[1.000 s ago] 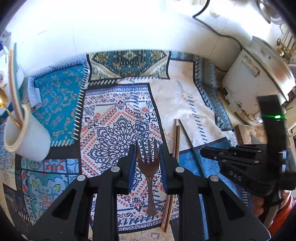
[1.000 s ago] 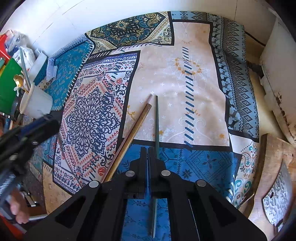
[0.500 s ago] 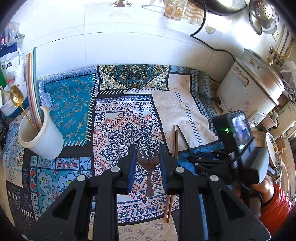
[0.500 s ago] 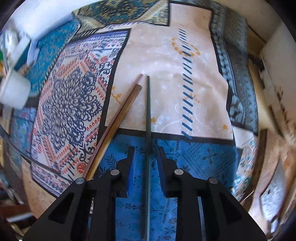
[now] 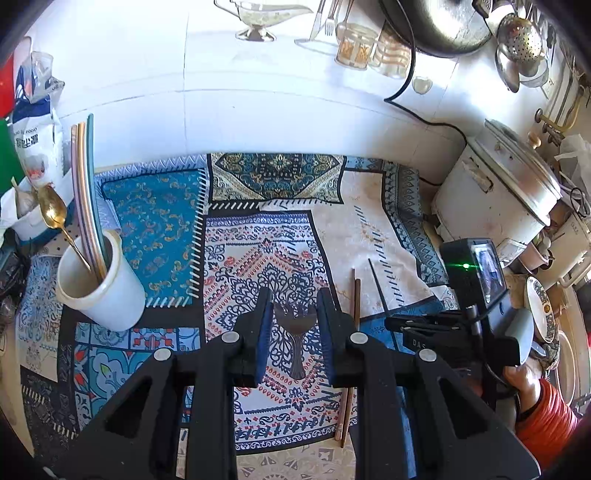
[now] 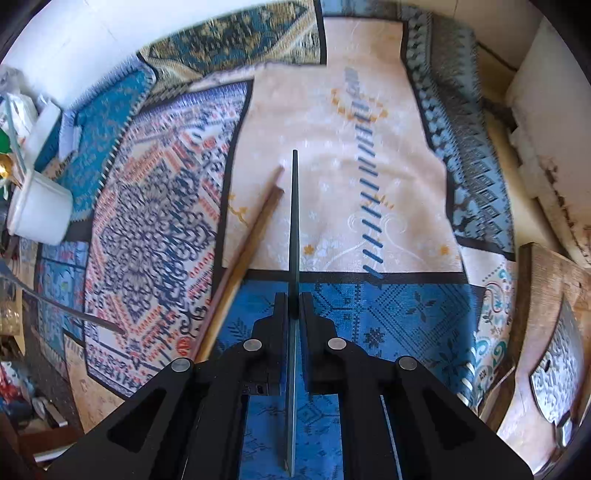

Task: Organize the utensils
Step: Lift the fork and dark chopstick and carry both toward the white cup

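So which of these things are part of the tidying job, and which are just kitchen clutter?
Part of the job: fork in left gripper, dark chopstick in right gripper, wooden chopsticks, white utensil cup.

Just lying about: rice cooker, gravy boat, strainer.

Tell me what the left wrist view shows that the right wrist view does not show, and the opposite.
Only the left wrist view shows the left gripper shut on the head of the dark metal fork, the white rice cooker and the glasses on the wall shelf. Only the right wrist view shows the right gripper shut on the dark green chopstick and the worn wooden board. Both show the patterned patchwork cloth, the pair of brown wooden chopsticks lying on it, and the white cup holding a gold spoon.
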A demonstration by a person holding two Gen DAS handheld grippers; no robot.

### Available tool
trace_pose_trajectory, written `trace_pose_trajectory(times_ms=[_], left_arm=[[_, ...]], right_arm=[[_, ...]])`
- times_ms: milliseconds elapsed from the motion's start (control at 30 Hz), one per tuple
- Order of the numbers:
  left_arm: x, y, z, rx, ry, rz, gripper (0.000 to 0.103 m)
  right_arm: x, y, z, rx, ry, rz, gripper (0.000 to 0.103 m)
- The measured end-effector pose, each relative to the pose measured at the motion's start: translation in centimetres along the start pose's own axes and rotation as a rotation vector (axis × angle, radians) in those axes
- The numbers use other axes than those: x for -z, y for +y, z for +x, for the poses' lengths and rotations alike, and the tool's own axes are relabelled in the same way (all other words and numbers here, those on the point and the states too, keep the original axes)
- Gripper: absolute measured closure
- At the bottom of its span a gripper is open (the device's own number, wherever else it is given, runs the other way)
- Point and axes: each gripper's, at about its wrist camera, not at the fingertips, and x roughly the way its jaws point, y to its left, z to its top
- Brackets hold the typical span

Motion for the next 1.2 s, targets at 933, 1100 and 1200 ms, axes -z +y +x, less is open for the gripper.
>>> trace_pose_trajectory(times_ms=[933,1100,1200], left_arm=[[-4.6,7.2,-10.7,-0.046,-0.253,0.001,0.080],[-5.7,9.6,-12.2,-0.065,-0.287,-0.011,0.081],[-6.4,10.8,-12.9,-0.076,-0.304,-0.021,0.080]], right_arm=[[-1.4,11.1,-17.1,-0.108,-0.471,-0.131,0.102],[-2.3,14.8,-18.4,-0.130,-0.521,-0.185,0.102],[-2.7,16.0,-18.2,-0.140,-0.522,-0.196,0.102]])
